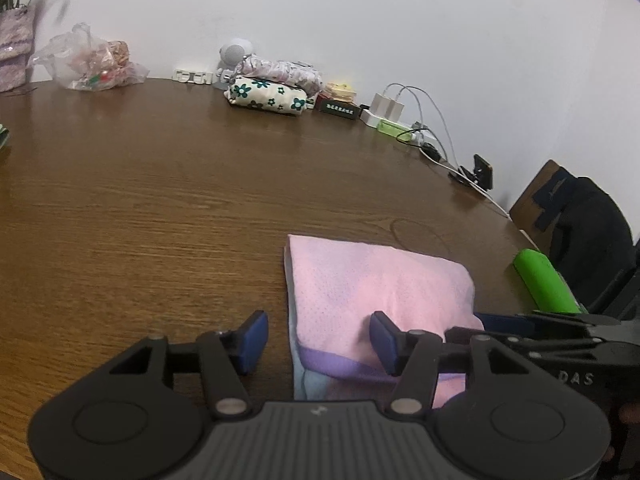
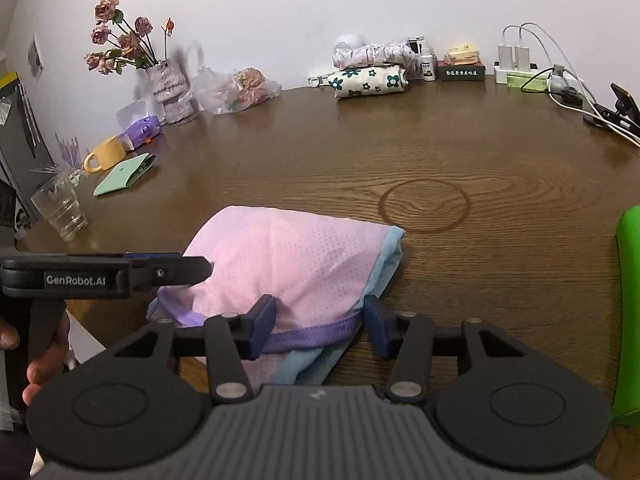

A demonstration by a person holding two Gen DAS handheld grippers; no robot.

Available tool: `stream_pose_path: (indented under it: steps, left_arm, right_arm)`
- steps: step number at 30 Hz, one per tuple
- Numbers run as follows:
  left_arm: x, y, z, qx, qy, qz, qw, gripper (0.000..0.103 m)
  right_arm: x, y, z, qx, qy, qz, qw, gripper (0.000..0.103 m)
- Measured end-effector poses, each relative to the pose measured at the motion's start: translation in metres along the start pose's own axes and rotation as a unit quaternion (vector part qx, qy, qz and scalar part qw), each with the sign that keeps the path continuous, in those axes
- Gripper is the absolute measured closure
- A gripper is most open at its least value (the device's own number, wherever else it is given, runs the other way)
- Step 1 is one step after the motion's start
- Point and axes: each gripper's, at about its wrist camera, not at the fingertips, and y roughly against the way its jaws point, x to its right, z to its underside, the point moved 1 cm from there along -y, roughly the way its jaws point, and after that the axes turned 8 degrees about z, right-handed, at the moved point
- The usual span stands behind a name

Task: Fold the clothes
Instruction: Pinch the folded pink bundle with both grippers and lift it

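Here I have the pink garment (image 1: 376, 292) lying on the brown bench (image 1: 160, 208), directly ahead of both tools and close in at the near edge. It is already a compact folded bundle: pink mesh on top, a purple band (image 2: 316, 334) across the near end, pale blue trim (image 2: 390, 256) along its right side. From my right-hand camera its long axis runs away from me and slightly leftward, with the purple band end nearest.

My left tool (image 1: 318, 338) is spread wide; its right finger (image 1: 382, 338) rests over the pink cloth while the other sits over bare wood, so the bundle's left edge falls between the two. My right tool (image 2: 320, 328) is also spread, straddling the purple band with neither pad (image 2: 262, 326) pinching it. The right tool is more squarely centred on the near end; the left one comes in from the bundle's left side.

Whether this bundle wants another fold or is already finished and being let go, I cannot judge from this. The cloth looks thin, soft and slippery, and its layers could slide apart if lifted by one edge. A green roll (image 1: 546, 282) lies to the right, well clear.
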Motion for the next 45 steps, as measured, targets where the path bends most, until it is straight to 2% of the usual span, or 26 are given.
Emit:
stream_pose_path:
  steps: [3,5,7,8,9,13,16,20,22,23,25,26,27,31,33,38,42,45]
  left_arm:
    - [-0.005,0.006,0.002,-0.005,0.012,0.036,0.9993,0.039]
    - [-0.005,0.006,0.003,-0.008,0.015,0.054,0.9984,0.040]
    - [-0.005,0.004,0.004,-0.010,0.015,0.065,0.9977,0.051]
    - [-0.008,0.003,0.004,-0.007,0.025,0.071,0.9972,0.063]
    - [-0.011,0.002,0.005,-0.004,0.036,0.076,0.9964,0.070]
    - [-0.030,0.000,0.005,-0.002,0.089,0.107,0.9903,0.079]
    - [-0.038,0.001,0.001,-0.004,0.097,0.115,0.9886,0.077]
    - [-0.048,0.001,-0.005,-0.006,0.106,0.125,0.9865,0.064]
    - [-0.043,-0.005,-0.008,-0.010,0.094,0.127,0.9874,0.064]
    - [-0.040,-0.008,-0.008,-0.014,0.089,0.129,0.9875,0.066]
    - [-0.037,-0.013,-0.009,-0.024,0.080,0.127,0.9883,0.078]
    - [-0.038,-0.014,-0.008,-0.026,0.081,0.129,0.9880,0.082]
    - [-0.038,-0.016,-0.007,-0.027,0.083,0.131,0.9876,0.084]
    - [-0.044,-0.017,-0.010,-0.028,0.102,0.135,0.9851,0.092]
    - [-0.039,-0.013,-0.019,-0.017,0.083,0.135,0.9872,0.097]
    - [-0.017,0.000,-0.066,0.020,0.026,0.154,0.9876,0.098]
    - [-0.002,0.005,-0.121,0.056,-0.012,0.161,0.9853,0.098]
    - [0.008,0.001,-0.174,0.082,-0.055,0.148,0.9840,0.097]
  right_arm:
    - [0.002,-0.001,0.000,-0.001,-0.005,-0.011,1.000,0.064]
    - [0.004,-0.002,0.000,-0.001,-0.009,-0.018,1.000,0.066]
    - [0.005,-0.002,0.000,-0.002,-0.015,-0.025,1.000,0.071]
    - [0.004,-0.003,0.000,-0.002,-0.017,-0.028,0.999,0.073]
    - [0.004,-0.003,0.000,-0.002,-0.020,-0.031,0.999,0.074]
    - [0.007,-0.005,0.000,-0.002,-0.029,-0.040,0.999,0.077]
    - [0.015,-0.006,-0.002,-0.007,-0.046,-0.049,0.998,0.079]
    - [0.023,-0.009,-0.004,-0.011,-0.066,-0.056,0.996,0.080]
    - [0.023,-0.010,-0.005,-0.013,-0.069,-0.054,0.996,0.079]
    - [0.022,-0.010,-0.005,-0.014,-0.069,-0.051,0.996,0.078]
    - [0.019,-0.010,-0.006,-0.015,-0.060,-0.046,0.997,0.079]
    - [0.017,-0.011,-0.005,-0.014,-0.056,-0.045,0.997,0.082]
    - [0.017,-0.011,-0.005,-0.015,-0.056,-0.046,0.997,0.087]
    - [0.017,-0.014,-0.008,-0.014,-0.066,-0.056,0.996,0.094]
    - [0.016,-0.011,-0.015,-0.008,-0.065,-0.057,0.996,0.096]
    - [0.012,0.003,-0.055,0.031,-0.047,-0.071,0.996,0.097]
    - [0.012,0.011,-0.107,0.073,-0.022,-0.064,0.995,0.097]
    - [0.012,0.014,-0.159,0.107,-0.002,-0.043,0.993,0.097]
